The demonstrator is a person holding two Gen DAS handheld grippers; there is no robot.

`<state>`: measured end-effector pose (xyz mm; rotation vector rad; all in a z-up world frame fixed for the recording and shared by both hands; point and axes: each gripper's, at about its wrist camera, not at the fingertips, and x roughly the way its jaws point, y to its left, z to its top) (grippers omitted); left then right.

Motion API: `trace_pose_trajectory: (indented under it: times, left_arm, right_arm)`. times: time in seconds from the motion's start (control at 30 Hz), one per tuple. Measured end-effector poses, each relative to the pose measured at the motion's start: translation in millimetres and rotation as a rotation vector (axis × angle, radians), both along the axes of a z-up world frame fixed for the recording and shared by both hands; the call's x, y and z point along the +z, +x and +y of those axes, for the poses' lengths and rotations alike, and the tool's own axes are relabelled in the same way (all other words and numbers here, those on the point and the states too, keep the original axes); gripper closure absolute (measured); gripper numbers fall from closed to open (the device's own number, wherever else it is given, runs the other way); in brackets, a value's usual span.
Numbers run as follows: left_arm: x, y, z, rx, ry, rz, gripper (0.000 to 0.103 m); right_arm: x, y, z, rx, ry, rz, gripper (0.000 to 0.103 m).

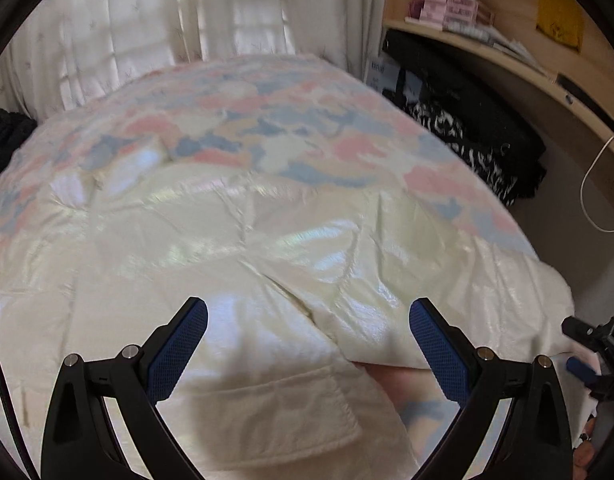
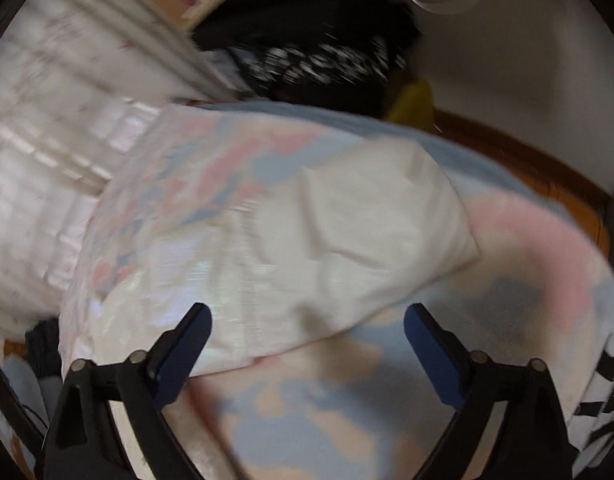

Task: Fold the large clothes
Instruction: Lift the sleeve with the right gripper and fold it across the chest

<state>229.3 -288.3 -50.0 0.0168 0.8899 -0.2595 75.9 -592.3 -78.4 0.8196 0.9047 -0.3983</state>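
Jacket (image 1: 235, 248), cream and shiny, lies spread on the patterned bed (image 1: 267, 120). Both tools empty: left gripper (image 1: 308, 320) wide over the hem and pocket, right gripper (image 2: 307, 324) wide over a folded corner. Likely between folds; next move calls for pinching an edge and carrying it across. Left view shows shelf (image 1: 487, 36) and right tool; right view is blurred.

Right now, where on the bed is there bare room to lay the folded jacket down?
Bare bedspread lies beyond the cream jacket, toward the curtains, and in front of the right gripper beside the jacket's edge. Crowded: the dark clothes pile under the shelf. The left gripper hangs open above the jacket.
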Motion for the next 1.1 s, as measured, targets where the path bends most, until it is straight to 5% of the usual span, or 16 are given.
trace_pose_trajectory:
  times: [0.17,0.3,0.43,0.53,0.7,0.9,1.1]
  left_arm:
    - [-23.5,9.8,-16.0,-0.017,-0.004,0.040,0.003]
    - [-28.2,10.7,-24.4,-0.045,-0.001,0.053,0.019]
    - [-21.8,6.3,-16.8,-0.024,0.001,0.049,0.028]
    - [-7.1,-1.0,-0.7,-0.037,-0.031,0.036,0.029]
    - [26.5,-23.0,39.2,-0.031,-0.047,-0.027,0.029]
    - [65.7,-60.5,110.4,0.023,-0.037,-0.114,0.029]
    - [84.3,-84.7,198.5,0.168,-0.035,-0.166,0.025]
  right_arm:
    - [-42.0,-1.4,-23.1,-0.082,0.092,0.012,0.012]
    - [-45.7,7.8,-25.7,-0.105,0.079,0.000,0.014]
    - [-50.5,20.0,-33.9,-0.103,0.126,-0.018,0.087]
    - [-37.5,18.2,-35.3,-0.106,0.139,-0.064,0.094]
    - [61.3,13.1,6.0,-0.014,-0.026,-0.230,0.095]
    - [193.1,15.3,108.8,0.237,-0.203,-0.462,0.095]
    - [241.0,41.2,223.7,0.469,-0.298,-0.506,0.095]
